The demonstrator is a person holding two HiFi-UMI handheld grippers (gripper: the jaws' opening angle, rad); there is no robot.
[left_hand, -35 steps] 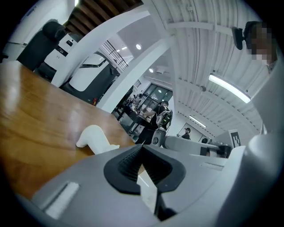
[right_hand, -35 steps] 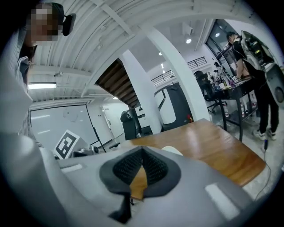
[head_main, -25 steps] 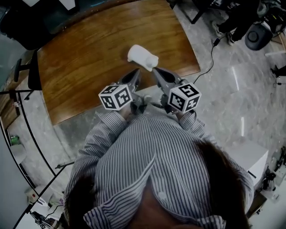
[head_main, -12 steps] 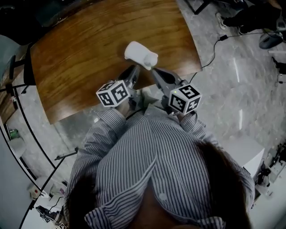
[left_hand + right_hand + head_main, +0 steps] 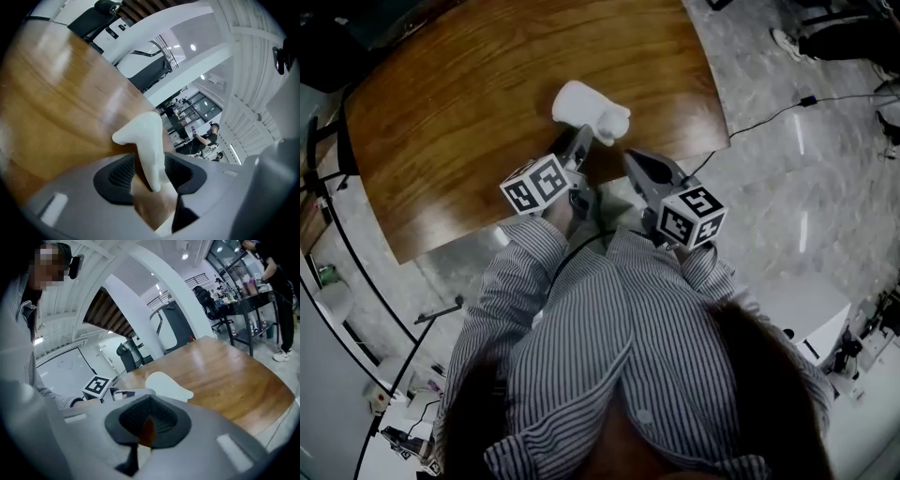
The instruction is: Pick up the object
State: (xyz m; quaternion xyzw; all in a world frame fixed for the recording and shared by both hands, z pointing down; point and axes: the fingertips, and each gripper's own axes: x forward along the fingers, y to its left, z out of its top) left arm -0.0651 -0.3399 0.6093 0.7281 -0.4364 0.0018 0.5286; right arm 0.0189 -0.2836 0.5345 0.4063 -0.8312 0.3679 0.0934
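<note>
Grey stone floor [image 5: 787, 216] surrounds a brown wooden table [image 5: 459, 112] with rounded corners, seen from above past the person's striped shirt [image 5: 609, 347]. A white moulded object [image 5: 586, 108] lies on the table close to the edge nearest the person, its narrower end pointing toward 4 o'clock in the head view. A dark cable [image 5: 759, 114] trails over the floor at 3 o'clock from the table.

The left gripper [image 5: 579, 141] reaches in from 6 o'clock, its tips at the object's near side and its marker cube [image 5: 536, 184] behind at 7 o'clock. Its jaws have just been opening and now stand wide. In the left gripper view a slim white prong of the object stands between the ribbed dark pads [image 5: 119, 176], with bare wood showing on the left of it, so there is no grip on it.

The right gripper [image 5: 630, 157] hangs at 5 o'clock from the object, just apart from it, over the table's edge. Its jaws are almost together, only a sliver of wood showing between them, and they hold nothing.
</note>
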